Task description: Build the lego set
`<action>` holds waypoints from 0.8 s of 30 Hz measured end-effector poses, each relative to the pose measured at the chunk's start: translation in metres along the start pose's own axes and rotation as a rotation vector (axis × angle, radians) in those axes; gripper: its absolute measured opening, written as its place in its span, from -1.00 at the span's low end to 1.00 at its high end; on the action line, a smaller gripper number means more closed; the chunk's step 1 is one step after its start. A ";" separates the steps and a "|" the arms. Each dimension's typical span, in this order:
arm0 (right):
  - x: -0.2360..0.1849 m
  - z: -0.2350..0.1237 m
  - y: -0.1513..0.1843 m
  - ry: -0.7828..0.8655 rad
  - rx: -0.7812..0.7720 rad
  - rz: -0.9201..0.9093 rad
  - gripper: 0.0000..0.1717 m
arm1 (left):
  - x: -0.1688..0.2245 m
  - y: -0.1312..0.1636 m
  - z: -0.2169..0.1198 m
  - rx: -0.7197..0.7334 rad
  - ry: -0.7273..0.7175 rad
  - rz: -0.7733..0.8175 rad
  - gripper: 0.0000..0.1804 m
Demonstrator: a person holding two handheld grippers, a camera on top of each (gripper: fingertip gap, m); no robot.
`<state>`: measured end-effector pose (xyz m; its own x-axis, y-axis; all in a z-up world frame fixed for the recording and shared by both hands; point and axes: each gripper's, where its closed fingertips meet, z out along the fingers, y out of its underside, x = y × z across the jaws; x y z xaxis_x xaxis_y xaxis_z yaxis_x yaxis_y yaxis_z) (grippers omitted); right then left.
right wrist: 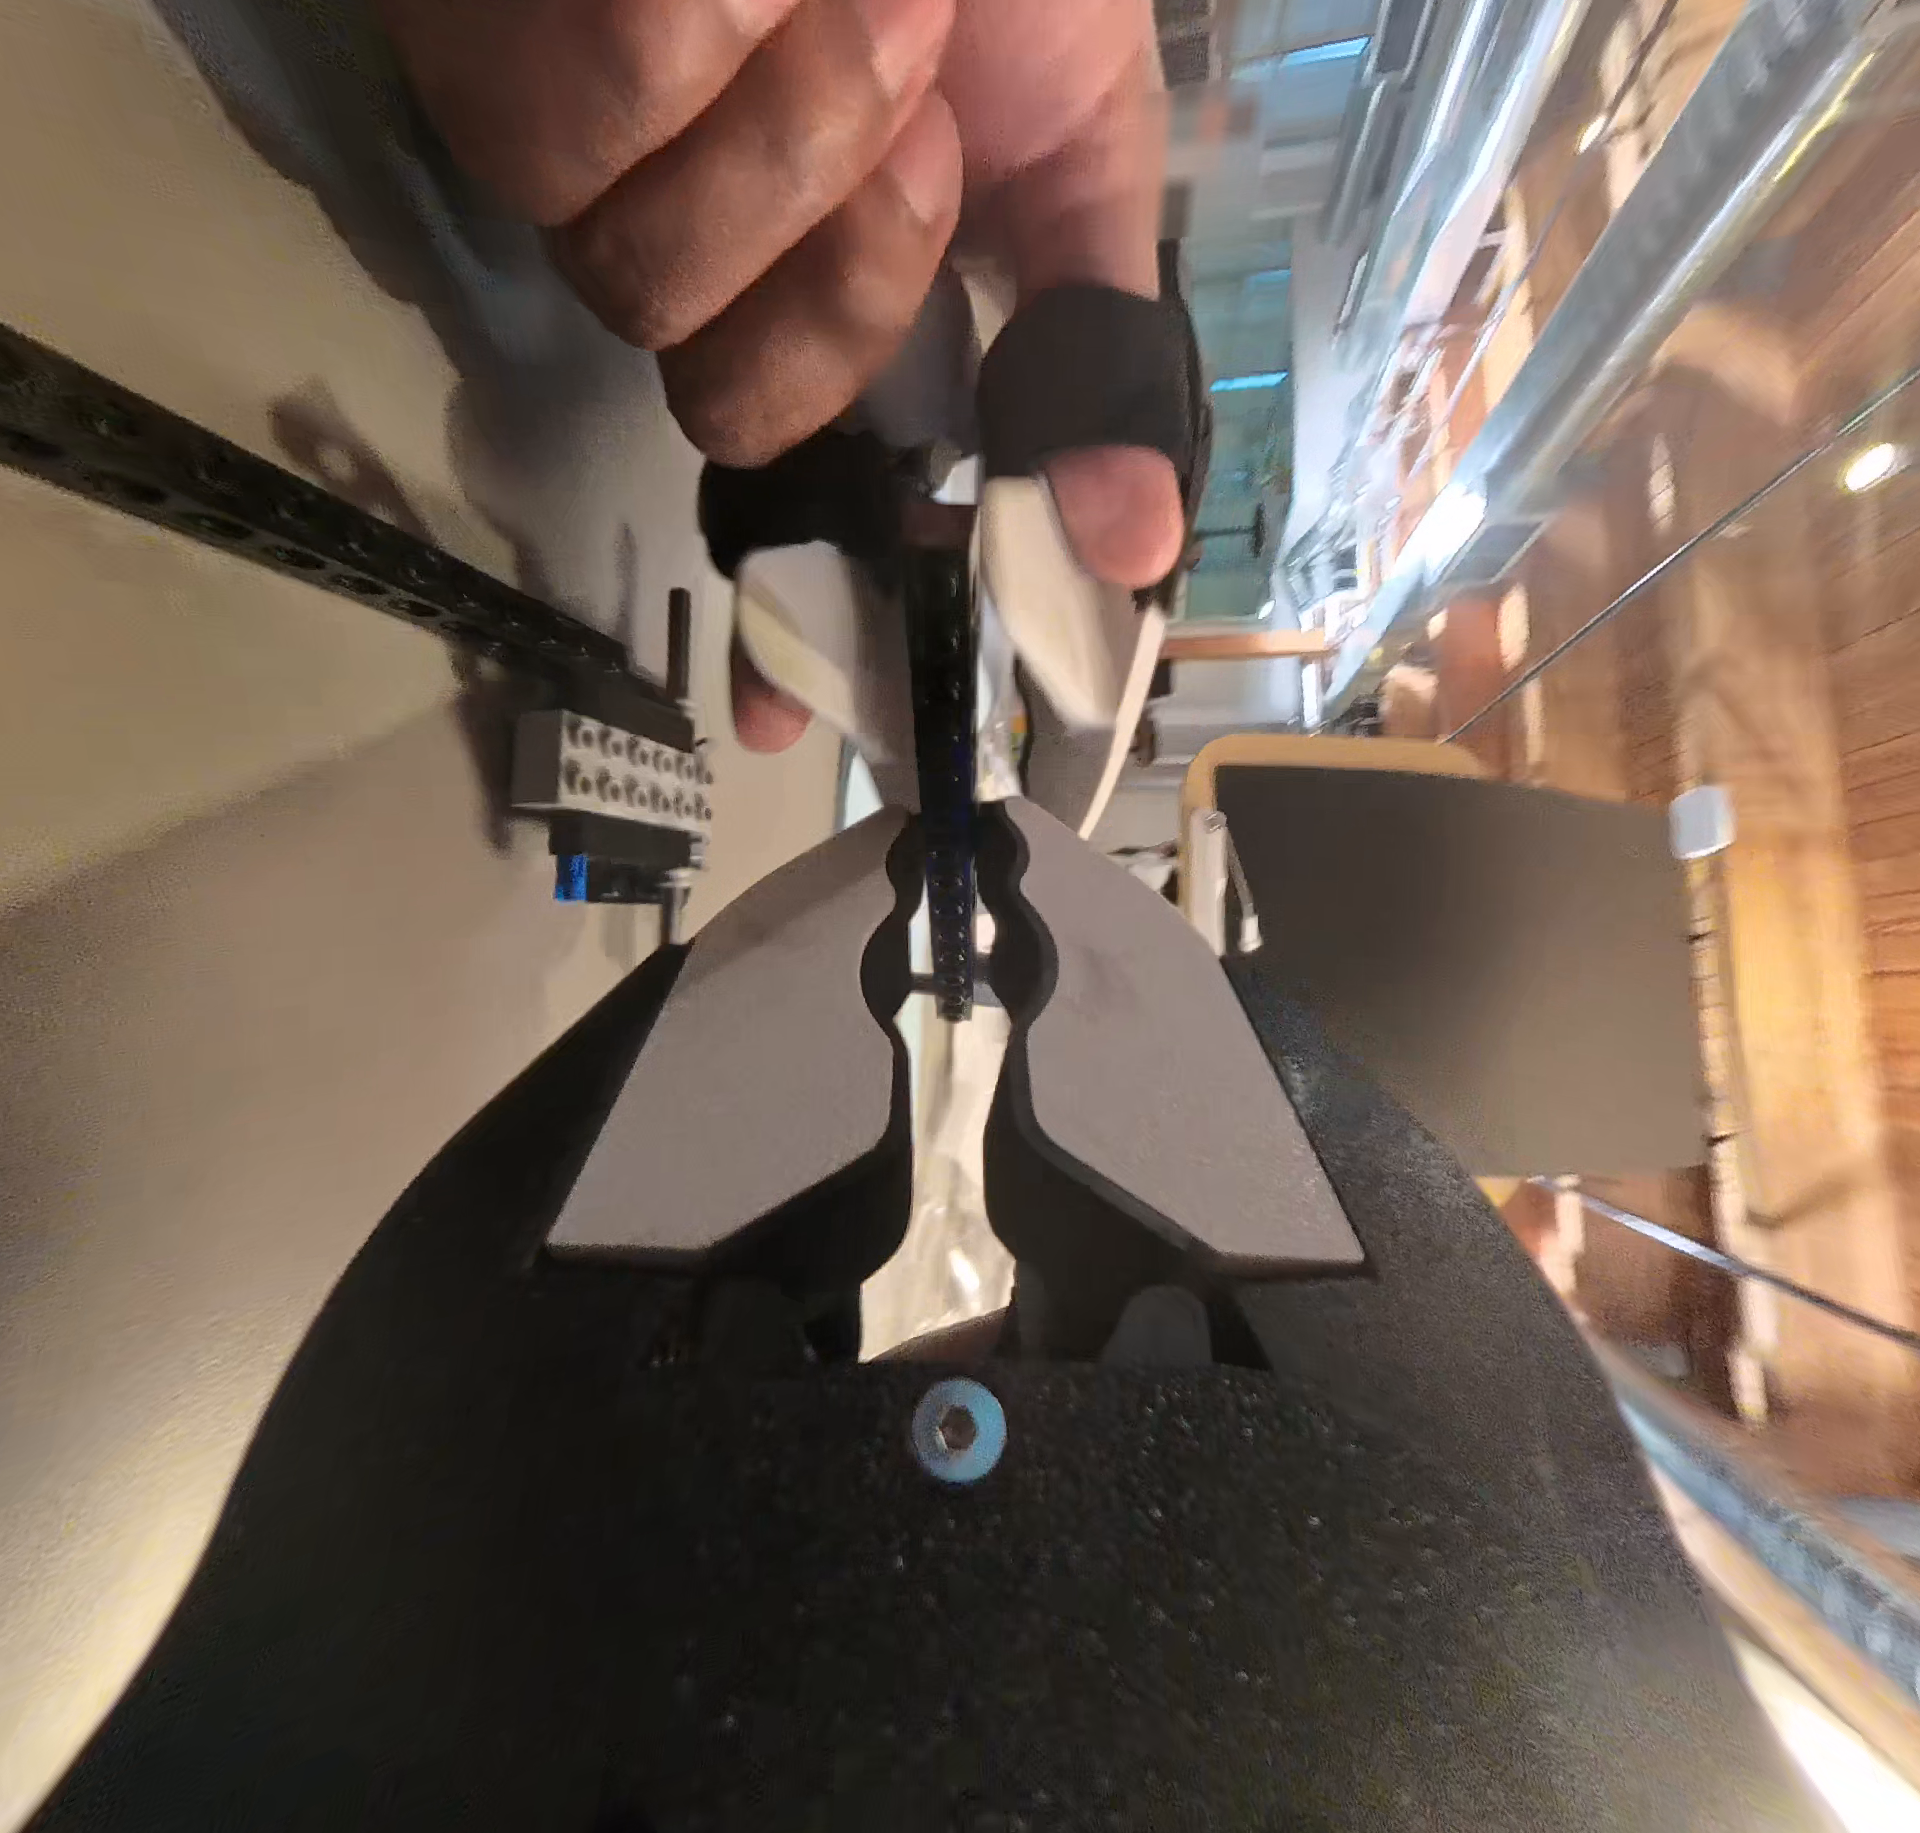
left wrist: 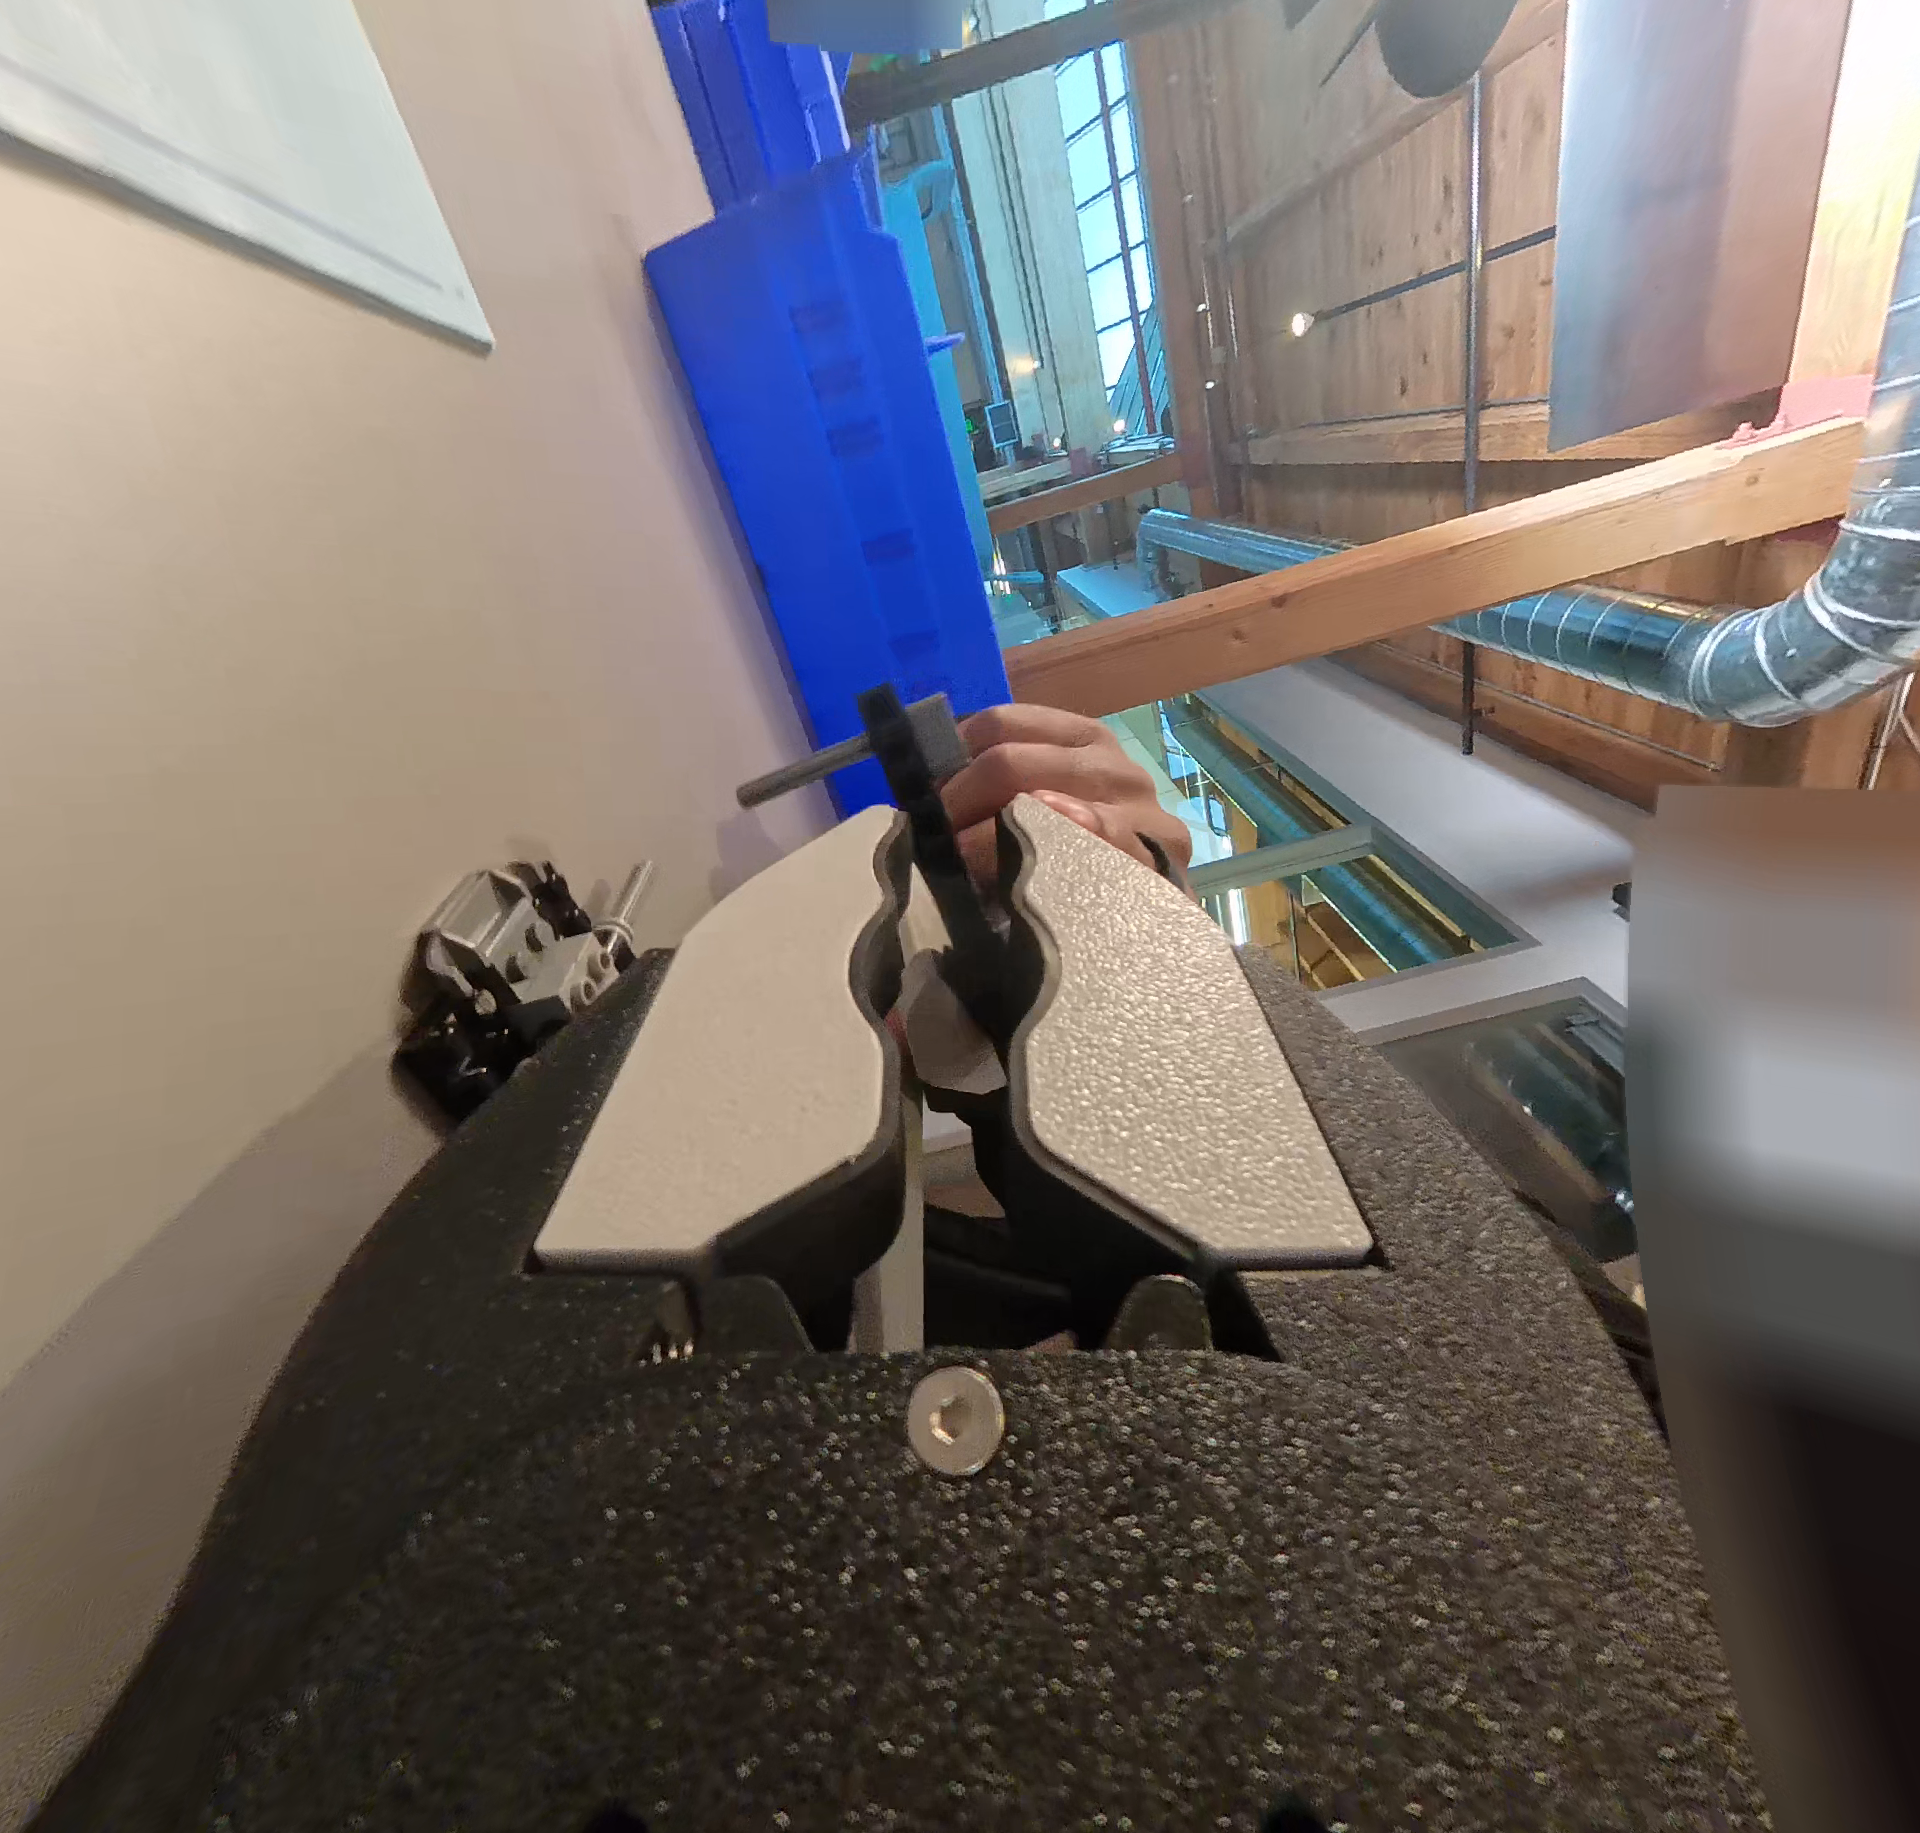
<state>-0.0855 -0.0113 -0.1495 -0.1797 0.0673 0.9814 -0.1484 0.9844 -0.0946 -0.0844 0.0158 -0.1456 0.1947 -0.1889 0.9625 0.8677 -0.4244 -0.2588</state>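
Landmark: a black perforated beam (right wrist: 943, 744), thin and studded with holes, held in the air between both tongs.
Left tongs (left wrist: 951, 838): clenched on one end of the beam (left wrist: 914, 817), which sticks out past the tips; a grey axle (left wrist: 800, 781) with a grey block on it crosses the beam's far end.
Right tongs (right wrist: 948, 848): closed around the other end of the beam, pads apparently pressing its flat sides; a thin pin crosses it deeper in the jaws.
Why so held: in my judgement, a grip at each end steadies a long, thin part.
Hand (right wrist: 790, 173): beyond the beam, wrapped around the other tool's handle.
Beside the beam: a grey and black brick assembly (right wrist: 613, 796) lies on the tabletop (right wrist: 208, 952), joined to a long black holed strip.
Hard to make out: the right view is motion-blurred, so pad contact is uncertain; the assembly is half hidden in the left view.
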 end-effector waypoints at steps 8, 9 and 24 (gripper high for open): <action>-0.040 -0.024 0.038 -0.485 -0.314 0.488 -0.90 | -0.006 -0.029 -0.029 0.062 -0.178 0.277 -0.69; -0.041 -0.029 0.038 -0.544 -0.336 0.561 -0.90 | -0.007 -0.030 -0.031 0.061 -0.190 0.281 -0.69; -0.087 -0.063 0.034 -1.254 -0.629 1.003 -0.88 | -0.013 -0.021 -0.034 -0.026 -0.280 0.402 -0.69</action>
<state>-0.0132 0.0265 -0.2273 -0.5918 0.7896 -0.1621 0.8052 0.5696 -0.1652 -0.1212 -0.0031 -0.1557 0.6301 -0.0984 0.7702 0.6880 -0.3890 -0.6126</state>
